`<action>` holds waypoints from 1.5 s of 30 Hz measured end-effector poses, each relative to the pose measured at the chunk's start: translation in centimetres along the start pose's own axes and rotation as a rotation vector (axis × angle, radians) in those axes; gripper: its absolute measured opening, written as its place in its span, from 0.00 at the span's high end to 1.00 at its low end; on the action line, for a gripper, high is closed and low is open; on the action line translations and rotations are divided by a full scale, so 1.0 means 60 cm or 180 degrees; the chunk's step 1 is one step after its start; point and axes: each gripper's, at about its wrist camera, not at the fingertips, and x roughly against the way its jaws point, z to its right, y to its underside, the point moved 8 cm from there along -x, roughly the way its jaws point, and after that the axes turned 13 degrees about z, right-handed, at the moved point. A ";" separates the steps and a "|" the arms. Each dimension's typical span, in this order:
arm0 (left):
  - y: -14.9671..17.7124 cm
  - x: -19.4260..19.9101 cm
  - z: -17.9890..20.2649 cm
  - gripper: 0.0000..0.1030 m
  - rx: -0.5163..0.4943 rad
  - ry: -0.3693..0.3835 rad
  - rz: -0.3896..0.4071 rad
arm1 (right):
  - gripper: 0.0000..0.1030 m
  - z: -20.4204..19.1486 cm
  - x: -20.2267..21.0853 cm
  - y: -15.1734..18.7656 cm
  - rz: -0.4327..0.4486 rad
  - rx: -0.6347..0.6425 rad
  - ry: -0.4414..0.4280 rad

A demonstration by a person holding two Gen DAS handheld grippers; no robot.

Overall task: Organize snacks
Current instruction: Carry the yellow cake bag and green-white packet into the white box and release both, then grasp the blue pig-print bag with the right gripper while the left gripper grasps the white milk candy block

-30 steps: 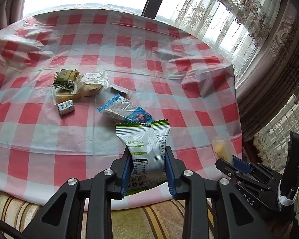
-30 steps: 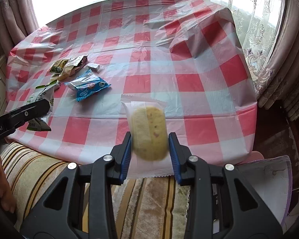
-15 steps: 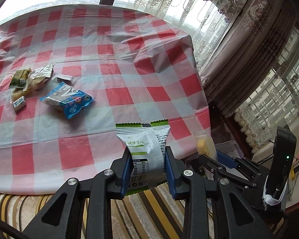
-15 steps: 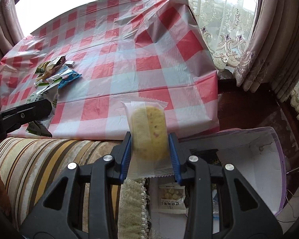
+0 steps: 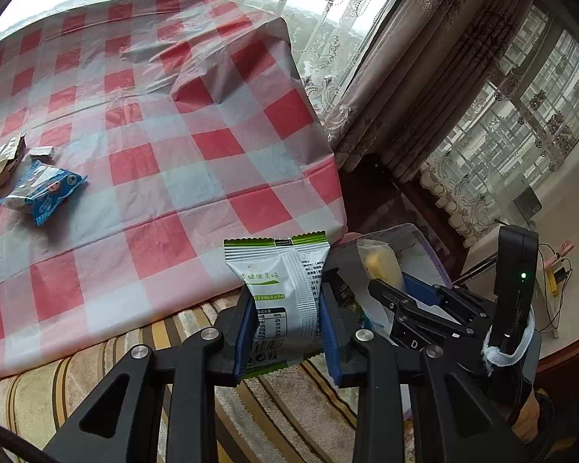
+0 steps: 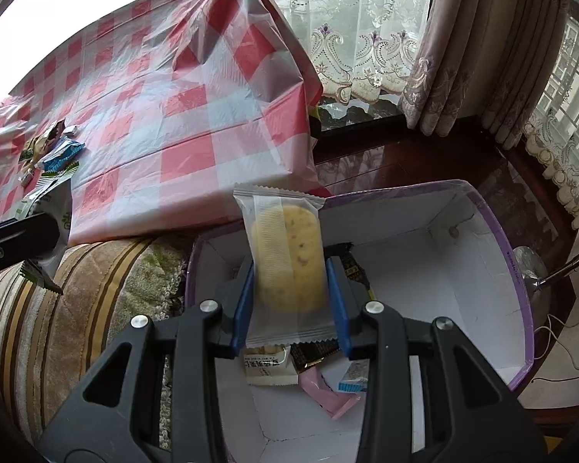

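Lace curtains and a bright window back a bench (image 5: 197, 142) draped in a red-and-white checked plastic cloth, with a striped cushioned seat along its near edge.

The left gripper (image 5: 289, 320) has its jaws clamped on a green-and-white snack packet (image 5: 285, 289), held upright by its lower half, above the seat edge. The right gripper (image 6: 289, 301) has its jaws clamped on a clear-wrapped yellow cake (image 6: 287, 258), also upright, hanging over the open purple-rimmed box (image 6: 517, 270) that sits beside the bench. Inside the box lie several packets already, among them a white one (image 6: 268, 370) and a pink one (image 6: 332, 393). On the far left of the bench, a blue packet (image 5: 42, 193) and a few smaller wrappers (image 5: 0, 162) remain to be collected.

Both held items look light and soft. The film wrappers are probably slick and crinkly, so a grip on a crimped end alone could slide; pressing across the body, as now, is the surer hold. The cake looks crumbly and would likely deform under a hard squeeze, so light pressure suits it. The green packet seems puffed with air and should tolerate more. A short drop into the box should harm neither of the 2.
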 end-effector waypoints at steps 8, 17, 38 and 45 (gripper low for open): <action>0.024 -0.021 0.059 0.69 -0.0140 0.0258 -0.0195 | 0.62 0.068 0.001 0.009 -0.0042 -0.0128 0.0275; 0.043 -0.033 0.102 0.67 -0.0242 0.0514 -0.0362 | 0.60 0.089 0.000 0.006 -0.0044 -0.0234 0.0322; 0.033 -0.026 0.051 0.61 -0.0028 0.0236 -0.0322 | 0.55 0.013 0.011 -0.024 0.0024 -0.0035 0.0090; 0.019 -0.015 0.012 0.61 0.0136 0.0146 -0.0218 | 0.54 -0.037 0.013 -0.040 0.0033 0.0118 -0.0004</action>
